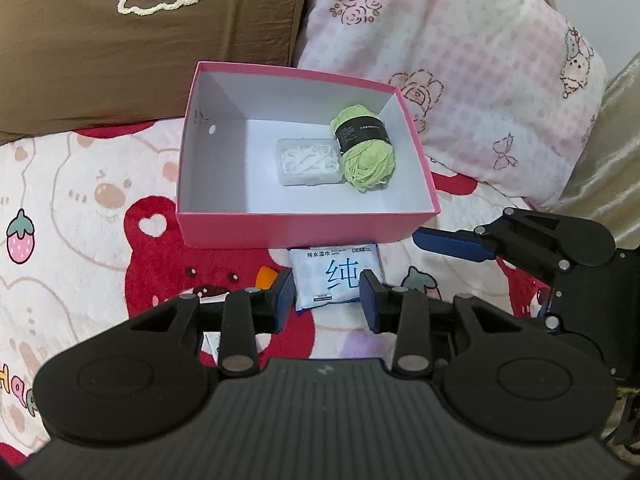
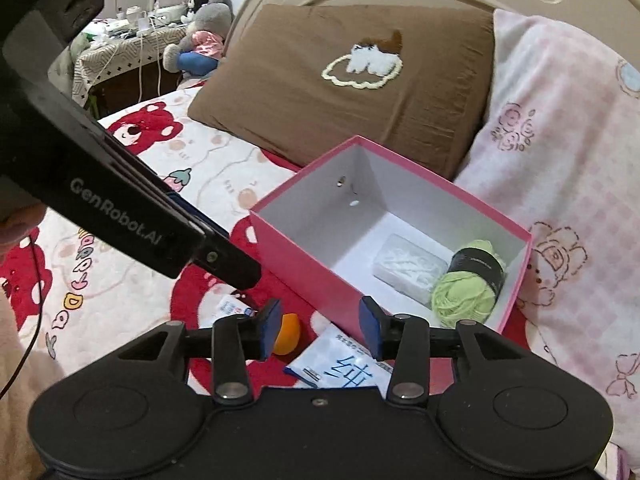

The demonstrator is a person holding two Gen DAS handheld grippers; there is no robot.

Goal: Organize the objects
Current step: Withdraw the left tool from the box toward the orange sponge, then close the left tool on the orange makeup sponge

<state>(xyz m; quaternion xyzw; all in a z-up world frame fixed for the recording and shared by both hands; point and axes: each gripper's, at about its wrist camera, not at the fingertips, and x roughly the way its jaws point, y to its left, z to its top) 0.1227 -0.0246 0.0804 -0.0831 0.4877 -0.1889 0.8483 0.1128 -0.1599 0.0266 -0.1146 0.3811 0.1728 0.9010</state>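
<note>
A pink box with a white inside sits on the bed, holding a green yarn ball and a clear plastic case of white pieces. A white and blue wet-wipes pack lies on the blanket just in front of the box. My left gripper hovers above the pack, open, with nothing pressed between its blue pads. In the right wrist view my right gripper is open over the same pack, beside the box. A small orange object lies by its left finger.
A brown pillow and a pink patterned pillow lie behind the box. A small white packet rests on the bear-print blanket. The left gripper's black housing crosses the right wrist view. A cluttered side table stands far left.
</note>
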